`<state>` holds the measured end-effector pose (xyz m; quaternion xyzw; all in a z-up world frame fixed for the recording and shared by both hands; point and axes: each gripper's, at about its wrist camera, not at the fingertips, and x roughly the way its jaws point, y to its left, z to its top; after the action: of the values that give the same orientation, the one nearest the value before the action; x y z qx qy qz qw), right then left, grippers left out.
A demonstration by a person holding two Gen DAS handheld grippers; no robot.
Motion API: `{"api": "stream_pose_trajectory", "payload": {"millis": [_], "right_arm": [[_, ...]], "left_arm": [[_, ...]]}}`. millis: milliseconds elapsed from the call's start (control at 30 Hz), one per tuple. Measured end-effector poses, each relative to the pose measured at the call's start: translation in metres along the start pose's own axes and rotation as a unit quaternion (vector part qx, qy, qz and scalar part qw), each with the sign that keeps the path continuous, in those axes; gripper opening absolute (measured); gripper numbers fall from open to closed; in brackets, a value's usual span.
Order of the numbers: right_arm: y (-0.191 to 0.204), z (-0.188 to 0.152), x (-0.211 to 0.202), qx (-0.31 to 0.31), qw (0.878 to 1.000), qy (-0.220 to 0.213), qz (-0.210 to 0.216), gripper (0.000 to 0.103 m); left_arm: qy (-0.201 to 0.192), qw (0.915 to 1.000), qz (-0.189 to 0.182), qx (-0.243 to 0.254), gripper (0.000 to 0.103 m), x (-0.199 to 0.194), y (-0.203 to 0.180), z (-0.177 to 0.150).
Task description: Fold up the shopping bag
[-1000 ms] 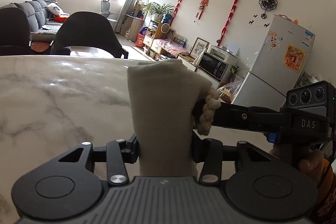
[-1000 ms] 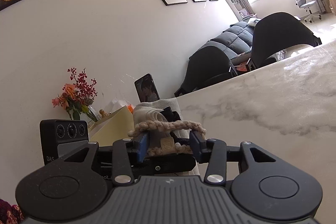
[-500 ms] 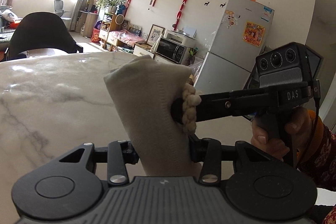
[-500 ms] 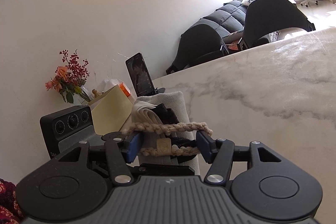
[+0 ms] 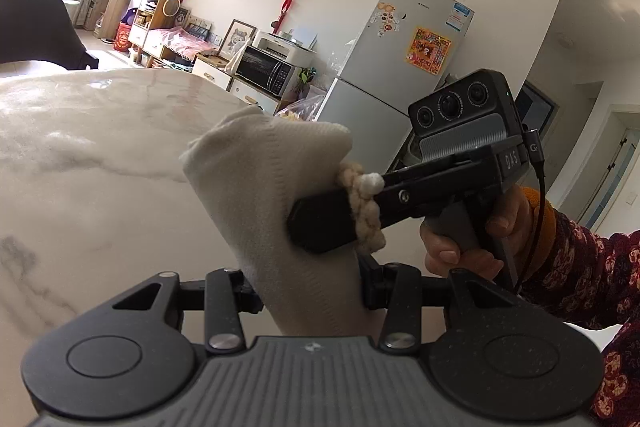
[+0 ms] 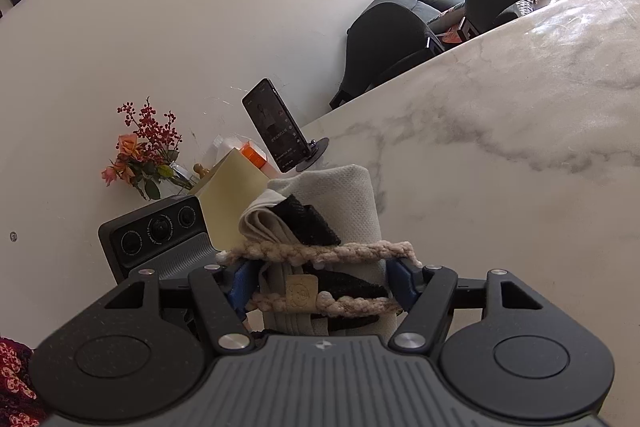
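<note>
Left hand-held gripper [image 5: 310, 297] clamped rolled cream knitted shopping bag [image 5: 276, 195]; right hand-held gripper [image 6: 318, 285], jaws opening, stretched braided rope handle [image 6: 320, 253] around roll. Handle risked slipping off; roll might unfurl.

Each handheld gripper [image 5: 310, 297] is matte black with a ribbed grey centre panel, round discs at both sides and silver screw heads on its linkages. The right gripper [image 5: 320, 223] carries a three-lens camera block, white "DAS" lettering and a black cable. The person's sleeve [image 5: 580, 267] is dark red patterned fabric with an orange cuff.

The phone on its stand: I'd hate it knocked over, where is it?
Right wrist view: the phone stands at the marble table's far-left edge, behind the folded bag.
</note>
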<state>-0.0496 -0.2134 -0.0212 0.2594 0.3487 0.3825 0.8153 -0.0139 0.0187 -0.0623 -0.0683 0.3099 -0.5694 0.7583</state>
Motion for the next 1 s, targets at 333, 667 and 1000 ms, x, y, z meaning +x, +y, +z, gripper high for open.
{"api": "stream_pose_trajectory", "payload": {"millis": [333, 667, 1000], "right_arm": [[-0.001, 0.005, 0.022, 0.005, 1.0, 0.005, 0.006, 0.071], [0.016, -0.002, 0.036, -0.053, 0.997, -0.021, -0.046, 0.061], [0.009, -0.001, 0.03, -0.023, 0.996, -0.056, -0.059, 0.055]], "left_arm": [[-0.005, 0.9992, -0.014, -0.038, 0.043, -0.012, 0.015, 0.002], [-0.008, 0.9969, 0.0, -0.078, 0.044, -0.02, 0.025, 0.006], [0.004, 0.9932, 0.036, -0.111, 0.055, -0.019, 0.03, 0.019]]}}
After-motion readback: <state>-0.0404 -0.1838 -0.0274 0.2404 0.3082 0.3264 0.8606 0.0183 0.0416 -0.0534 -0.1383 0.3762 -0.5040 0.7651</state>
